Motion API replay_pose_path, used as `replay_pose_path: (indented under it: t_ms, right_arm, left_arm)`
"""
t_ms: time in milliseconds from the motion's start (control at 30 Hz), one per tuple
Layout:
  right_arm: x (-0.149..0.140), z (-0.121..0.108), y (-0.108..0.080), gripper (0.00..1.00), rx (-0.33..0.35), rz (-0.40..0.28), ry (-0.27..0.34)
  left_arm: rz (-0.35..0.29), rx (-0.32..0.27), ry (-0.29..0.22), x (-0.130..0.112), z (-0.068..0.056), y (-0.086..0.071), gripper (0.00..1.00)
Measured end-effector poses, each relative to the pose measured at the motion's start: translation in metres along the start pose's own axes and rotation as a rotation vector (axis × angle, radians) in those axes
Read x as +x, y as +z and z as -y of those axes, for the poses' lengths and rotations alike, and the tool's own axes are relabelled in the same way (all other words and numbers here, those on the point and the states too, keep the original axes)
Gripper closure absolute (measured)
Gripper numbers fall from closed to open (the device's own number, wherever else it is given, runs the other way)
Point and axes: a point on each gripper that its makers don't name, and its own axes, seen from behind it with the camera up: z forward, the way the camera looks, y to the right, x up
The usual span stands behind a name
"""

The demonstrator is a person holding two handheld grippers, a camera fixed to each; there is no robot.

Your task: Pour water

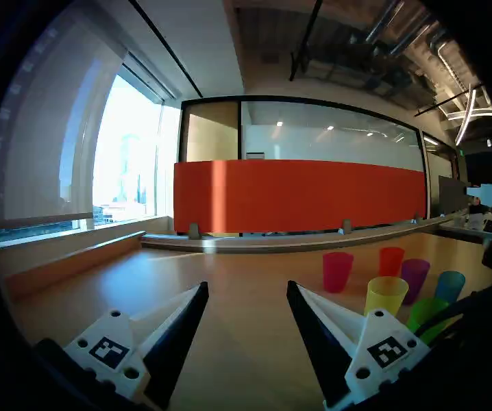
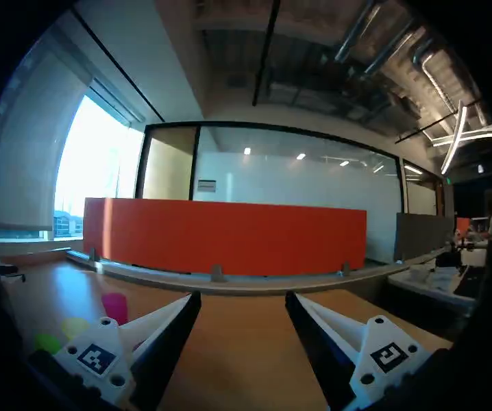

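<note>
Left gripper was open: fingers wide apart, nothing between them, bare wooden table showing through the gap. Right gripper was likewise open and empty over the same table.

In the left gripper view, six plastic cups stood upright in a cluster on the table, to the right of the gripper and beyond its right finger. The pink cup was leftmost, with the red cup farther back. The purple cup and blue cup stood to the right. The yellow cup and green cup were nearest. Neither gripper touched any cup.

In the right gripper view, the pink cup stood at far left, partly behind the left finger.

An orange partition ran along the far edge of the table.
</note>
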Motion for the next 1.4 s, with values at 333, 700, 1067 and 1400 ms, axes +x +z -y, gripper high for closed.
replay_pose_path:
  t_ms: [333, 700, 1067, 1400]
  right_arm:
    - [-0.032, 0.000, -0.008, 0.04, 0.027, 0.006, 0.023]
    - [-0.062, -0.005, -0.013, 0.02, 0.047, 0.020, 0.022]
    - [-0.082, -0.011, -0.011, 0.02, 0.043, 0.057, 0.037]
    - [-0.091, -0.019, -0.011, 0.02, 0.021, 0.072, 0.043]
  left_arm:
    - [0.000, 0.000, 0.000, 0.000, 0.000, 0.000, 0.16]
    - [0.000, 0.000, 0.000, -0.001, 0.000, -0.001, 0.16]
    - [0.000, 0.000, 0.000, 0.000, -0.001, 0.000, 0.16]
    - [0.000, 0.000, 0.000, 0.000, -0.001, 0.000, 0.16]
